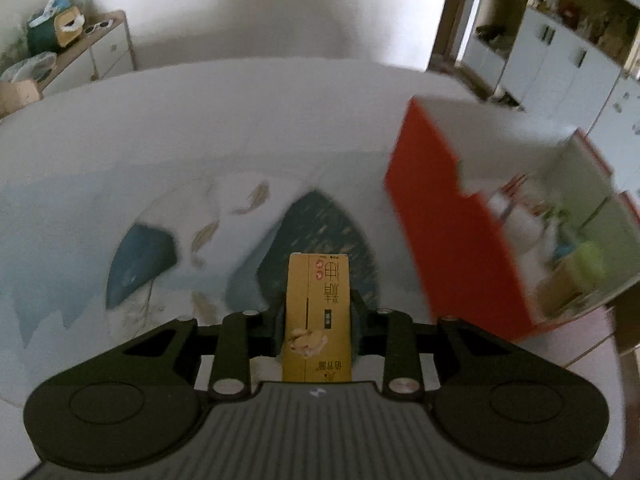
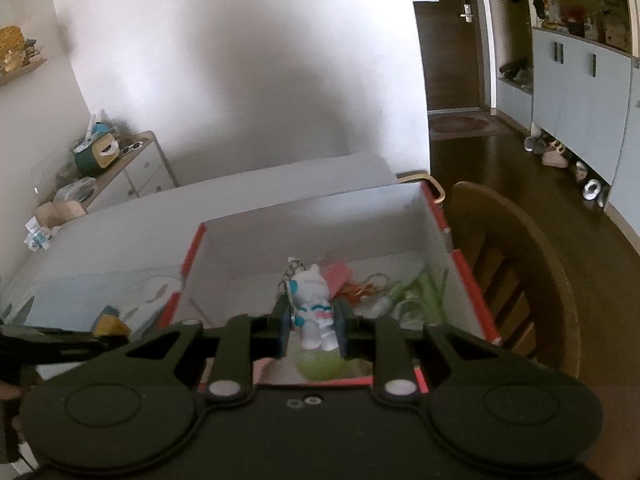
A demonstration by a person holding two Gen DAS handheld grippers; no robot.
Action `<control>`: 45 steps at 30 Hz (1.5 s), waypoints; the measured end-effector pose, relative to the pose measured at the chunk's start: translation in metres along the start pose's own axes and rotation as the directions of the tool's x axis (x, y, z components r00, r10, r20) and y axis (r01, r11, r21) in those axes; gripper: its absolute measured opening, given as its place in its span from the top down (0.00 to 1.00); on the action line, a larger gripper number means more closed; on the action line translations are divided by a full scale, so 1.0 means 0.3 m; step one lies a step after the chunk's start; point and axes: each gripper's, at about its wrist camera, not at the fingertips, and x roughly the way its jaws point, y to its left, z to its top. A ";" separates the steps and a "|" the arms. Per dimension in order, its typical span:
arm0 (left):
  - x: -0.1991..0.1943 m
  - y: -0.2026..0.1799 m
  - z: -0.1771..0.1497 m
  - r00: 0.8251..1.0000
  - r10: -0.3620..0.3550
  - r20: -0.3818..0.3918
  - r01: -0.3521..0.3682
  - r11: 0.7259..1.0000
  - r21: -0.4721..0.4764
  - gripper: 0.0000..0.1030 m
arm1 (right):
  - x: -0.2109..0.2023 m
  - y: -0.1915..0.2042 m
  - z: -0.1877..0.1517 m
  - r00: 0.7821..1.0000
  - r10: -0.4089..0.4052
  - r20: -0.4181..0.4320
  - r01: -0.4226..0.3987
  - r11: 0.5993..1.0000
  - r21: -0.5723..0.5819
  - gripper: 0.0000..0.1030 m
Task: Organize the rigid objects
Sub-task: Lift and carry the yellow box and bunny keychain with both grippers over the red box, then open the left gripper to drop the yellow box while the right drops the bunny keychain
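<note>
Two clamped | left hand-held gripper (image 1: 318,320): yellow carton (image 1: 317,320), Chinese print | right hand-held gripper (image 2: 312,326): white figurine (image 2: 315,312)

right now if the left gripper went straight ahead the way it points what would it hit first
Probably the patterned tablecloth: the left gripper, shut on a yellow carton, points across it, and the red box sits off to the right of that line. Blur makes depth unclear.

Figurine (image 2: 314,308) above box (image 2: 320,224) interior
</note>
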 end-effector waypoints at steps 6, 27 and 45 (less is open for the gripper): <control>-0.079 -0.116 0.085 0.998 -0.058 0.038 0.056 0.998 0.040 0.71 | 0.005 -0.071 0.024 1.000 -0.008 0.016 0.008 1.000 0.002 0.79; 0.155 -0.684 0.366 0.958 -0.280 -0.066 0.287 0.913 0.291 0.71 | 0.136 -0.129 -0.002 0.996 -0.048 -0.073 0.043 0.997 -0.069 0.79; 0.394 -0.861 0.369 0.958 -0.244 -0.148 0.284 0.880 0.382 0.71 | 0.302 -0.099 -0.015 0.980 -0.097 -0.173 0.073 0.988 -0.140 0.79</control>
